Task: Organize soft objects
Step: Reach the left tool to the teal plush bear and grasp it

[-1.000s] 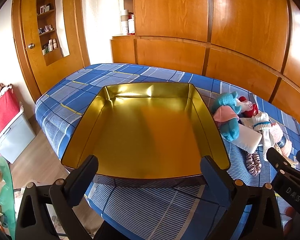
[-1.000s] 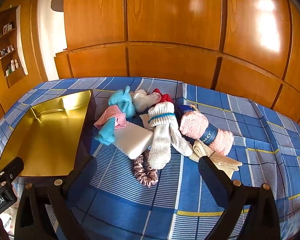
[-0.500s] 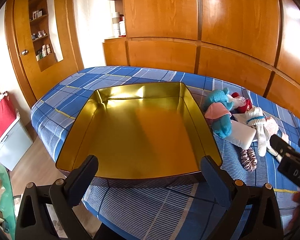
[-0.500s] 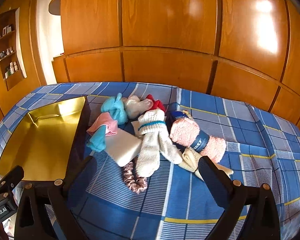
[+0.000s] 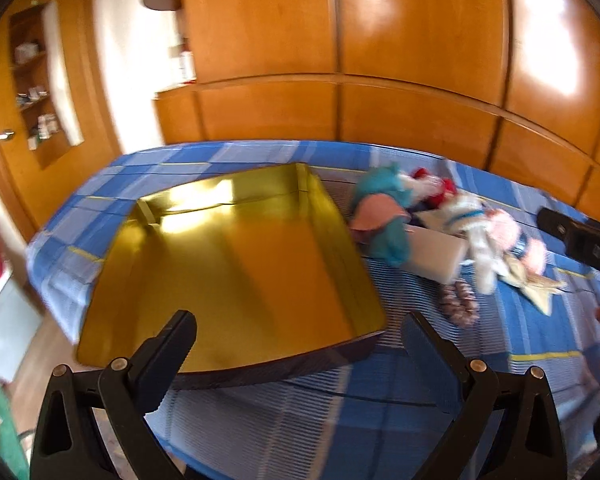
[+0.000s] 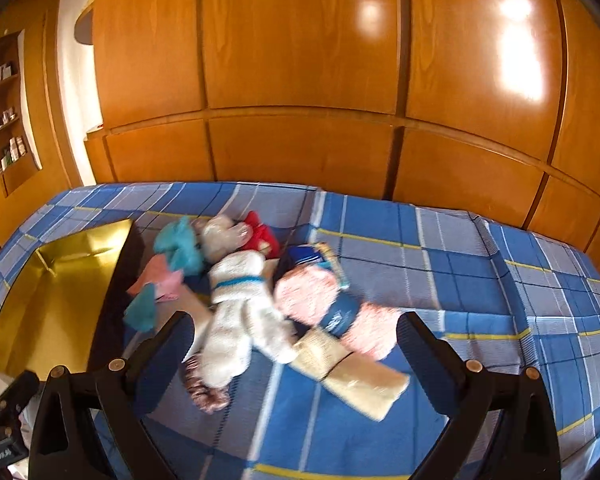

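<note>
Soft objects [image 6: 252, 304] lie in one heap on the blue checked bedcover [image 6: 460, 264], just at 3 o'clock of the gold tray [image 6: 56, 292], which has nothing in it. We hold both tools released: the right gripper [image 6: 294, 354] has its jaws wide apart over the heap, and the left gripper [image 5: 300, 354] is spread the same way above the near edge of the tray, with nothing between the fingers.

We judge all these pieces light and limp. The white knitted socks [image 6: 236, 320] in the middle will fold and hang when lifted, so we would pinch them at the thick cuff with the blue stripe. The pink fluffy socks [image 6: 312, 300] at 2 o'clock of them carry a dark paper band; the band is a firmer place to hold. The beige folded cloth [image 6: 352, 376] lies touching them, and the small scrunchie [image 6: 208, 392] at 7 o'clock may slip from the fingers. Nothing here looks fragile, but the pieces overlap, so one may drag its neighbour.
</note>
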The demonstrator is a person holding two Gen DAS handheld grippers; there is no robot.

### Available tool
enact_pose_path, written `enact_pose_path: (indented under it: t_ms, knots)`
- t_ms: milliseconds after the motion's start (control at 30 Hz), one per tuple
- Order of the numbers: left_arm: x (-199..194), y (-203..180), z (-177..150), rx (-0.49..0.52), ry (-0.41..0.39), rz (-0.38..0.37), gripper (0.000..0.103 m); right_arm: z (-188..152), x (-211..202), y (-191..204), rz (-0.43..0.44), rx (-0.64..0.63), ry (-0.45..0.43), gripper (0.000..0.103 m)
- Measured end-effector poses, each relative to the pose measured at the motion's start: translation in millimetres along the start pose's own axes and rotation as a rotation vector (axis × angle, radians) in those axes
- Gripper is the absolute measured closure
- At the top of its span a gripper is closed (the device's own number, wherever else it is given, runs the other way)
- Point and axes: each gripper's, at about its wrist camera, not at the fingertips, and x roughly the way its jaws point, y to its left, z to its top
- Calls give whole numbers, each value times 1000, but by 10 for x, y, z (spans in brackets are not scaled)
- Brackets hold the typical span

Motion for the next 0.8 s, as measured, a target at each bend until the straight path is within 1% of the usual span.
enact_pose_path:
  t_ms: [33, 100, 167, 233, 300, 400, 433, 467, 633, 700, 800]
  knots:
    - [6, -32, 14, 10, 6, -25, 0, 31, 25, -89, -1, 4, 0, 0]
    - [26, -74, 50, 4, 24, -105, 0, 66, 76, -249, -5, 9, 8, 0]
    - [39, -57, 110, -48, 43, -198, 0, 83, 133, -399, -18, 14, 18, 0]
    - [61, -75, 175, -67, 54, -237, 0, 72, 191, -562, -32, 34, 31, 0]
    - [95, -119, 275, -61, 70, -276, 0, 40, 249, -744, -56, 79, 50, 0]
    - [106, -228, 400, -2, 78, -319, 0, -29, 324, -985, -70, 179, 87, 0]
    - [119, -277, 446, 19, 78, -321, 0, -41, 353, -1060, -77, 215, 114, 0]
    - [123, -315, 469, 37, 81, -319, 0, -40, 366, -1104, -69, 237, 122, 0]
    - [313, -505, 597, 100, 154, -297, 1, -21, 312, -1203, -48, 292, 122, 0]
    - [398, -578, 658, 117, 179, -303, 1, -16, 280, -1217, -40, 304, 119, 0]
    - [545, -629, 815, 112, 196, -289, 7, -2, 286, -1208, -32, 308, 118, 0]
